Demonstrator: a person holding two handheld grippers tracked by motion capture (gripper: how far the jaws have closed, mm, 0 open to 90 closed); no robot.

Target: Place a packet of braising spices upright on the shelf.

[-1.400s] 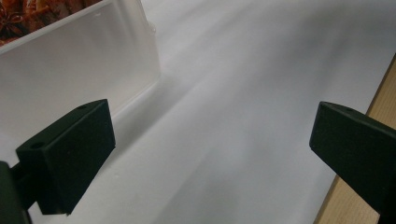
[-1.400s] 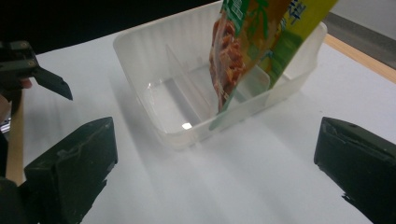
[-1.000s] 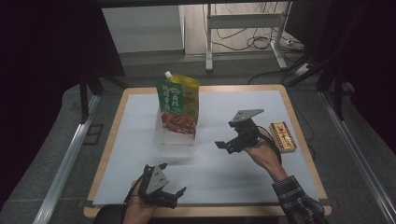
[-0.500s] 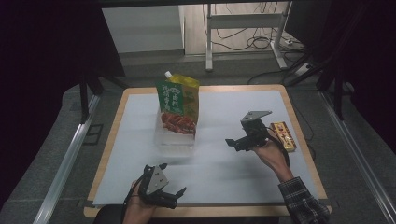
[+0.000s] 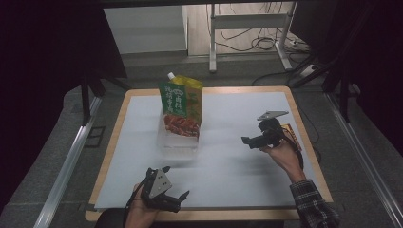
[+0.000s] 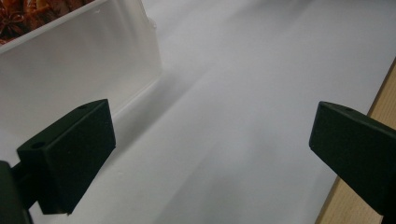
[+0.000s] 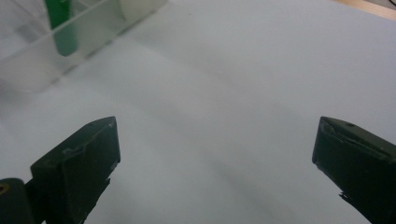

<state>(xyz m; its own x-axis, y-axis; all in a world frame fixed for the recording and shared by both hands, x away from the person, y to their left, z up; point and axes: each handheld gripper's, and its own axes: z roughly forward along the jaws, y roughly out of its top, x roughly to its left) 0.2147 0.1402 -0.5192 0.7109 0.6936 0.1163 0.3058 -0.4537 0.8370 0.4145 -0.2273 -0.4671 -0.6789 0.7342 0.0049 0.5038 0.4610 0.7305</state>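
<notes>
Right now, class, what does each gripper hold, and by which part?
Nothing. The left gripper and the right gripper are both open, with bare white mat between their jaws. The pouch stands untouched in its clear bin.

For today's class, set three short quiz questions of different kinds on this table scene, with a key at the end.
1. True or false: the right tongs are shut on the green pouch.
2. Multiple choice: the green pouch stands in A) a clear plastic bin, B) a metal bowl, C) a cardboard tray.
3. Fill in: in the high view, the small orange-brown box lies near the table's ______ edge, just behind the right hand.

Key
1. False: both the right tongs and the left tongs are open and hold nothing.
2. A.
3. Right.
</notes>
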